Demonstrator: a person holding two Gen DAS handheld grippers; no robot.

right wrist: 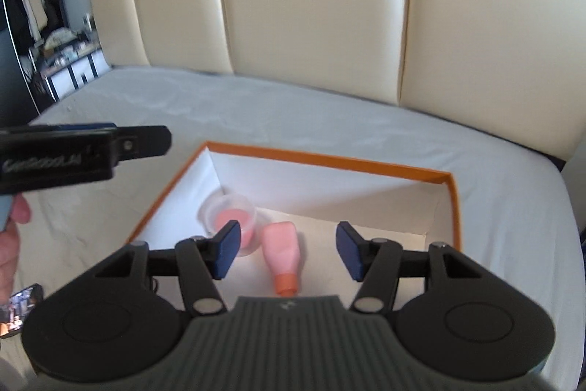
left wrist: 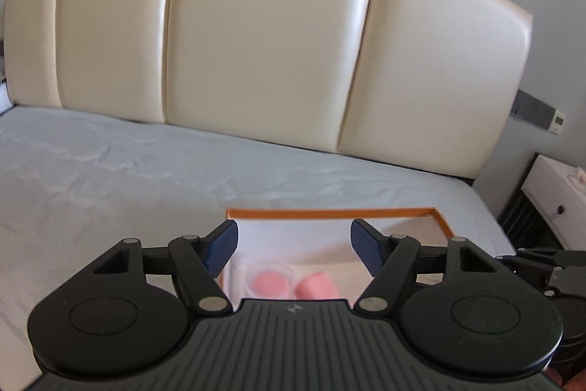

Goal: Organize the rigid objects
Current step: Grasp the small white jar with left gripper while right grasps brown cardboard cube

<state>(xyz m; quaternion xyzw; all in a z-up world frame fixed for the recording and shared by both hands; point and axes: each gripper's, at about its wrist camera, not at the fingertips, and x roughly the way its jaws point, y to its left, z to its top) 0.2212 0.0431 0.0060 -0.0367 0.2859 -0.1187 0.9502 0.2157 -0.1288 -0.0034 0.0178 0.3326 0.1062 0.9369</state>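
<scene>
An orange-rimmed box (right wrist: 329,159) with a white inside lies on the bed. In it a clear cup with pink contents (right wrist: 234,215) stands beside a pink bottle with an orange cap (right wrist: 282,251) lying on its side. My right gripper (right wrist: 289,250) is open and empty, above the bottle. My left gripper (left wrist: 295,246) is open and empty over the box's (left wrist: 329,213) near part, with the cup (left wrist: 267,283) and bottle (left wrist: 316,286) below it. The left gripper also shows in the right wrist view (right wrist: 146,141), left of the box.
The bed has a grey sheet (left wrist: 110,178) and a tall cream padded headboard (left wrist: 263,35). A white nightstand (left wrist: 556,196) stands at the right. A phone (right wrist: 20,310) lies on the bed at the left. An open wardrobe (right wrist: 33,6) is far left.
</scene>
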